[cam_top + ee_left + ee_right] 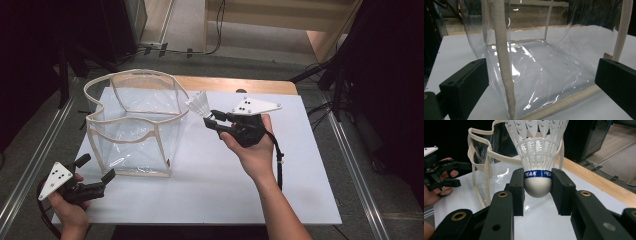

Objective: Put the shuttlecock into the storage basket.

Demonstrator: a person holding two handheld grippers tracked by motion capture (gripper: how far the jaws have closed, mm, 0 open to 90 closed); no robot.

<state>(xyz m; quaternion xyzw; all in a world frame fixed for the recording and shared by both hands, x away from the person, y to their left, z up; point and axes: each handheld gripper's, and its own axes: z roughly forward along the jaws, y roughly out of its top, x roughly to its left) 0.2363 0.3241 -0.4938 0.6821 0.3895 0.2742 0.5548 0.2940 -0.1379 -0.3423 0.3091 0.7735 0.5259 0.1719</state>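
Note:
A white shuttlecock [537, 157] with a blue band is clamped by its round cork between the jaws of my right gripper [537, 186]. In the high view the shuttlecock [199, 104] hangs above the table just right of the clear bag's rim, with the right gripper [212, 120] behind it. The clear plastic bag [134, 125] with cream trim stands open-topped at the table's left. My left gripper [96, 169] rests near the front left corner, its jaws wide apart and facing the bag's near wall [536, 75], with nothing between them.
A white board [215, 195] covers the wooden table [240, 84]. Dark stands and cables [330, 75] sit on the floor beyond the table's right side. The bag's cream seam [502, 60] stands upright just ahead of the left gripper.

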